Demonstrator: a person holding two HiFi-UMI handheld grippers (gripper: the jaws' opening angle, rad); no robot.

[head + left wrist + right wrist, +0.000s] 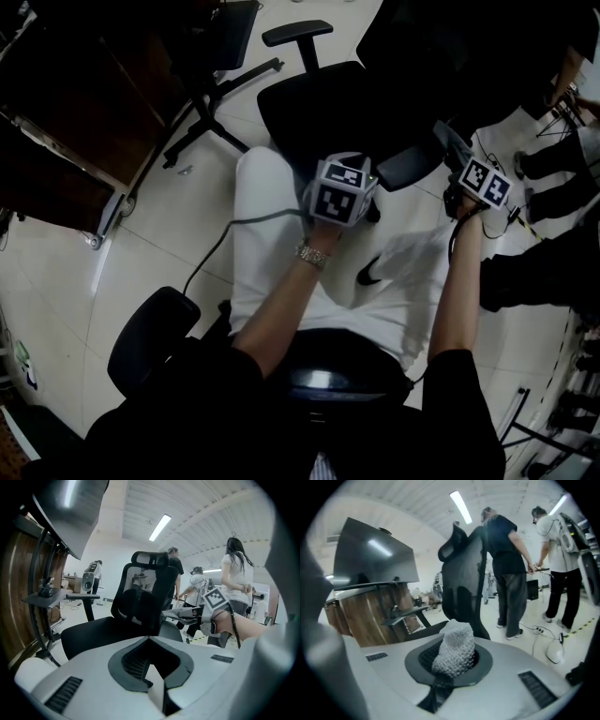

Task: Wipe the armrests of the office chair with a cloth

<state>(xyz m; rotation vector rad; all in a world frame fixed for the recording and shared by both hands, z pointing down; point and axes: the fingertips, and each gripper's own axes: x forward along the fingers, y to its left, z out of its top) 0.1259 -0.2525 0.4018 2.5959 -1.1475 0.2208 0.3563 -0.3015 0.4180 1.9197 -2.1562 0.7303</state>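
Black chair (314, 112) faces my knees in the head view, its near armrest (410, 165) just beside my right claw (466, 171). My left claw (339, 190) hovers over my lap.

Left gripper view: jaws apart, nothing between them.

Right gripper view: jaws clenched on the white cloth (454, 648).

I judge I'm approaching and not yet wiping. Next, press the cloth along that armrest. Bystanders (539, 277) crowd my right, while the floor (178, 244) to my left lies open.

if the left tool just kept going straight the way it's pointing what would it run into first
Most likely the office chair. The left tool, holding nothing, points at its seat and lower backrest, with nothing visible in between. Depth is unclear, so I can't say which part comes first.
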